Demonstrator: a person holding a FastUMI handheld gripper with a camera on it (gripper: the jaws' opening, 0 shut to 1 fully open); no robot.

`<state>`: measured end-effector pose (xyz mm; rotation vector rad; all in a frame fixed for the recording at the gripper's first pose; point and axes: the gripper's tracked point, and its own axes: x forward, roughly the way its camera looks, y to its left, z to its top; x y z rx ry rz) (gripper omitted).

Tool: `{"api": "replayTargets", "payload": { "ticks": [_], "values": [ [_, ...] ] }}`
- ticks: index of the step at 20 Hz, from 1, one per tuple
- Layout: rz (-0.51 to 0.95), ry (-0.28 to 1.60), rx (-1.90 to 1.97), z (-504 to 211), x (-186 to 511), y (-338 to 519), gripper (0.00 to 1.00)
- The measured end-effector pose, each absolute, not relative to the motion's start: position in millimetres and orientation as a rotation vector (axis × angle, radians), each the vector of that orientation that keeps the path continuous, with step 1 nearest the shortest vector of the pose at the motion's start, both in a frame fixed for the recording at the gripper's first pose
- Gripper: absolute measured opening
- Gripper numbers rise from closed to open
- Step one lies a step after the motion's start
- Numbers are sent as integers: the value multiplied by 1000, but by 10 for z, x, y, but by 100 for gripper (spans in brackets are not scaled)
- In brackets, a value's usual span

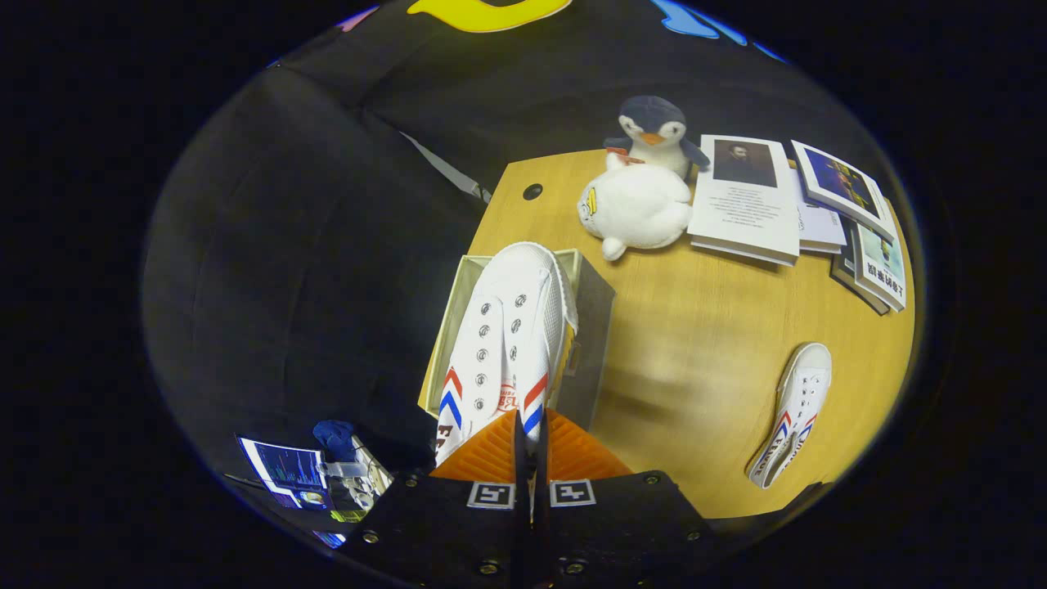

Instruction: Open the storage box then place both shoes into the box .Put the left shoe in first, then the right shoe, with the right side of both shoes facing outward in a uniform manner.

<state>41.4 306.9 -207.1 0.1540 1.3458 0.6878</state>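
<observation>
While the tool (530,438) seemingly pinches a shoe (507,343) over the box (593,327), plush toys (638,204) sit beyond.

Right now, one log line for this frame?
gripper: shut on white canvas shoe | shoe over open beige storage box | second white shoe on wooden table

Tool (530,425) clamped on white shoe (503,327) above open storage box (590,282); second shoe (792,413) on table (695,327).

Held shoe (507,327) hides storage box (593,327) interior; its heel hidden behind gripper (530,433).
</observation>
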Motion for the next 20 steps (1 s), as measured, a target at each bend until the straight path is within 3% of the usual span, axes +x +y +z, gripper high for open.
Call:
{"api": "replayTargets", "payload": {
  "ticks": [7, 20],
  "values": [
    [726, 1403, 48, -2396, 394, 3694, 2],
    [651, 1486, -29, -3030, 521, 4127, 2]
  ]
}}
